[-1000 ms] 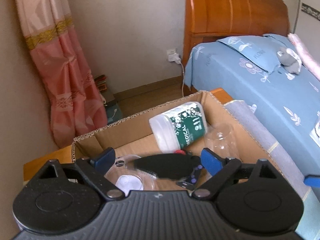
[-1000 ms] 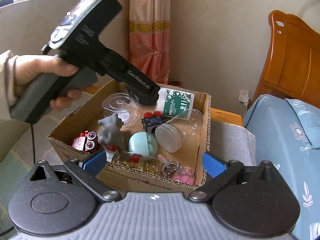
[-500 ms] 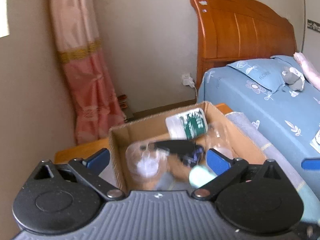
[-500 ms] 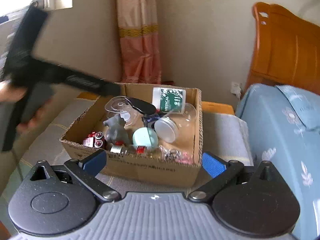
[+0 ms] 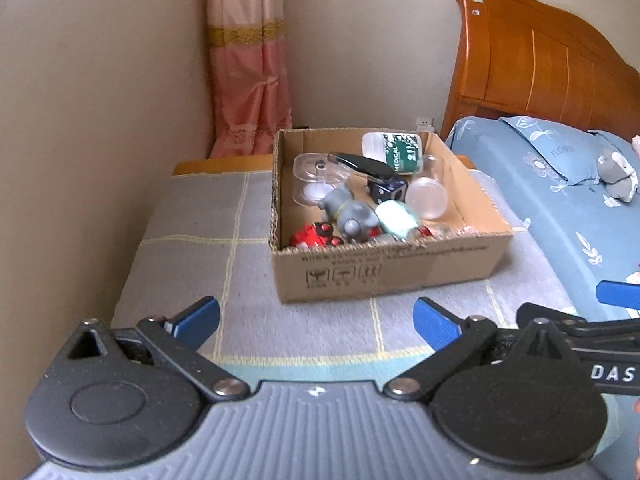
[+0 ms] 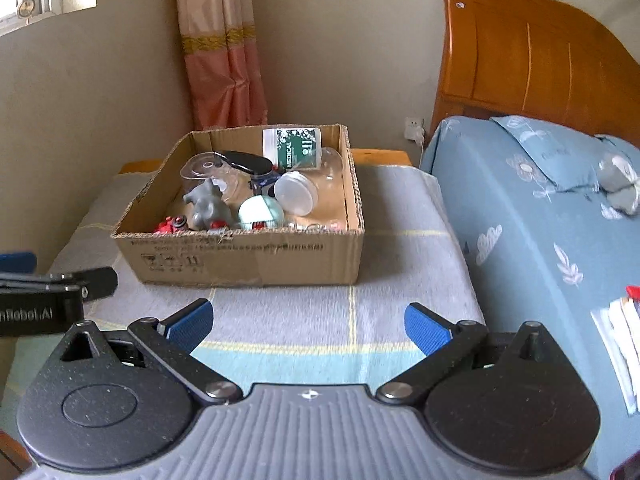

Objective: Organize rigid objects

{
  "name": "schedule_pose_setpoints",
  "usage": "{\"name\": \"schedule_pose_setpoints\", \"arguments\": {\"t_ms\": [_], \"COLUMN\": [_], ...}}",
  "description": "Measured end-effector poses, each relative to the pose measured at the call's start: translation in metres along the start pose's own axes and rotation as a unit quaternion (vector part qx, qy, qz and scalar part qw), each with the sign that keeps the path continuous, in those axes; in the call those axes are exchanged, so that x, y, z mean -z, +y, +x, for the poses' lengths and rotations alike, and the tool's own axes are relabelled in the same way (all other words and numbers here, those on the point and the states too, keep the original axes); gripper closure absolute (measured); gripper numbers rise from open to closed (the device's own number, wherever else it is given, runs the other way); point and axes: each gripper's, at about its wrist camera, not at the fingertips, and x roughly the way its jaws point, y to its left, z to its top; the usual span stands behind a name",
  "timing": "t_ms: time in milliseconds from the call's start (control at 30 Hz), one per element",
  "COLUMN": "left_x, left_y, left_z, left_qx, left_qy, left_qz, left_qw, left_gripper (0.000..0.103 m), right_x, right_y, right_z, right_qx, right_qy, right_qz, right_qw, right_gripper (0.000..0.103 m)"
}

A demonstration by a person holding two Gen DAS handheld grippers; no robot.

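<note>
A cardboard box [image 5: 384,272] [image 6: 248,258] stands on a grey checked cloth. It holds several rigid objects: a black flat object [image 5: 362,163] [image 6: 246,162] lying across a clear dish, a green-labelled white bottle [image 5: 394,148] [image 6: 292,148], a clear jar [image 6: 304,192], a grey toy animal [image 5: 346,212] [image 6: 206,204], a pale green ball [image 5: 396,218] [image 6: 260,210] and a red toy car [image 5: 316,236]. My left gripper [image 5: 316,318] is open and empty, well in front of the box. My right gripper [image 6: 308,322] is open and empty, also in front of the box.
The grey cloth [image 5: 192,248] [image 6: 400,248] covers the surface around the box. A bed with a blue sheet [image 5: 560,184] [image 6: 532,208] and wooden headboard [image 6: 528,52] is on the right. A beige wall and a pink curtain [image 5: 252,76] stand behind.
My left gripper let go of the black flat object, which now lies in the box, and pulled back out of the box. My right gripper also backed away.
</note>
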Motion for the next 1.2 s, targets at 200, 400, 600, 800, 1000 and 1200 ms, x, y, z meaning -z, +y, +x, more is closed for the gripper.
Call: {"name": "schedule_pose_setpoints", "arguments": {"t_ms": [200, 400, 600, 800, 1000, 1200], "left_x": [0.001, 0.0, 0.001, 0.001, 0.001, 0.001], "left_y": [-0.013, -0.021, -0.024, -0.025, -0.025, -0.025], "left_z": [-0.02, -0.028, -0.031, -0.032, -0.034, -0.035], "left_qx": [-0.028, -0.051, -0.056, -0.057, -0.059, -0.061], "left_qy": [-0.016, -0.024, -0.021, -0.017, -0.014, -0.013], "left_qz": [0.021, 0.03, 0.032, 0.033, 0.032, 0.033], "left_qw": [0.9993, 0.998, 0.9977, 0.9977, 0.9977, 0.9975], "left_gripper": [0.001, 0.001, 0.001, 0.001, 0.001, 0.001], "right_x": [0.005, 0.006, 0.005, 0.005, 0.005, 0.005], "right_y": [-0.002, -0.004, -0.005, -0.008, -0.008, -0.008], "right_z": [-0.018, -0.025, -0.027, -0.027, -0.027, -0.027], "right_qx": [0.001, 0.004, 0.001, 0.002, 0.002, 0.002], "right_qy": [-0.008, -0.013, -0.017, -0.018, -0.018, -0.018], "right_qz": [0.005, 0.008, 0.011, 0.012, 0.012, 0.012], "right_qw": [1.0, 1.0, 1.0, 1.0, 1.0, 1.0], "right_gripper": [0.0, 0.0, 0.0, 0.0, 0.0, 0.0]}}
